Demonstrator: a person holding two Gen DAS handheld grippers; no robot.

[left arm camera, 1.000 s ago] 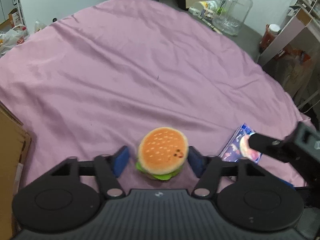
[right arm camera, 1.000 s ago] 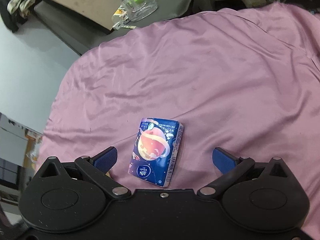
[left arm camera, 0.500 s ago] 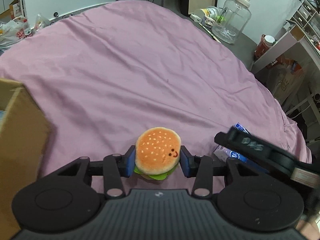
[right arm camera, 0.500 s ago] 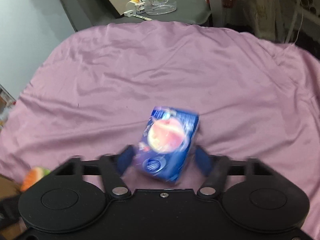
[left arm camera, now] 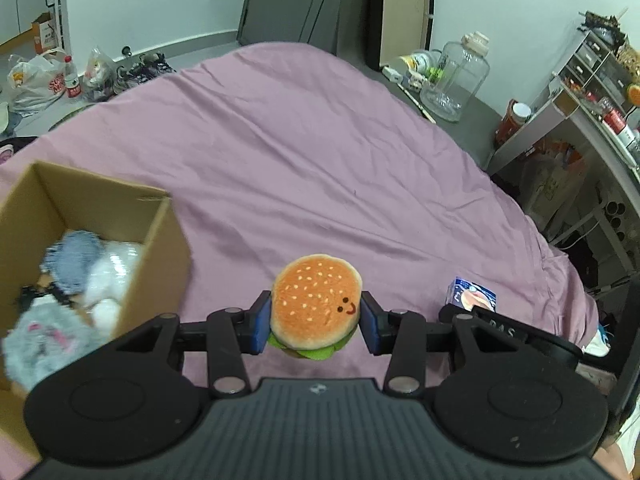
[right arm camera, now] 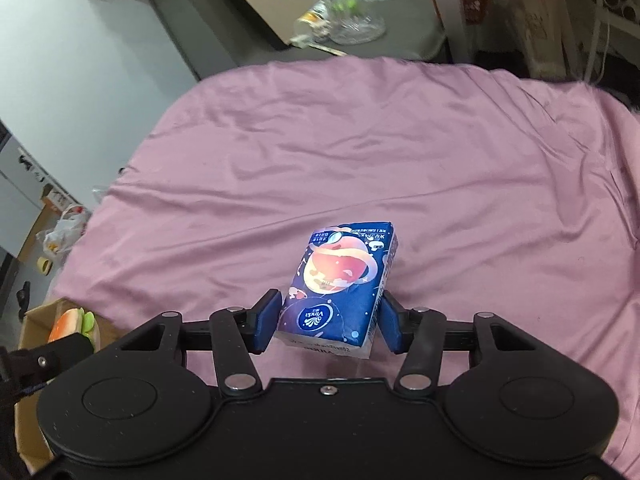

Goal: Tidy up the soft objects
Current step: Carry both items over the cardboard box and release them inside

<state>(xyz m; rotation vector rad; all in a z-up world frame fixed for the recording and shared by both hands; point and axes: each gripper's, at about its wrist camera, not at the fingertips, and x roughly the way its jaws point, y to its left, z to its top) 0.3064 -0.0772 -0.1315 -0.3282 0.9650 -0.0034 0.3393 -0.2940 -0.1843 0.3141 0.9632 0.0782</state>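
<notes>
My left gripper point(left arm camera: 316, 322) is shut on a plush hamburger point(left arm camera: 316, 306) with a smiling face and holds it above the pink bedsheet point(left arm camera: 300, 160). An open cardboard box point(left arm camera: 160, 236) with several soft items inside stands to its left. My right gripper point(right arm camera: 328, 324) is shut on a blue tissue pack point(right arm camera: 340, 284) printed with a planet, lifted off the sheet. The tissue pack also shows in the left wrist view point(left arm camera: 472, 296), and the hamburger in the right wrist view point(right arm camera: 74, 322) at the lower left, by the box point(right arm camera: 34, 318).
A large clear jar point(left arm camera: 454, 76) and small items stand on a dark surface past the bed's far right. Shelves point(left arm camera: 592, 80) with clutter are at the right. Plastic bags point(left arm camera: 36, 84) lie on the floor at the far left.
Both grippers closed on their objects and lifted them off the sheet. The left gripper has moved toward the cardboard box, which now shows its inside.
</notes>
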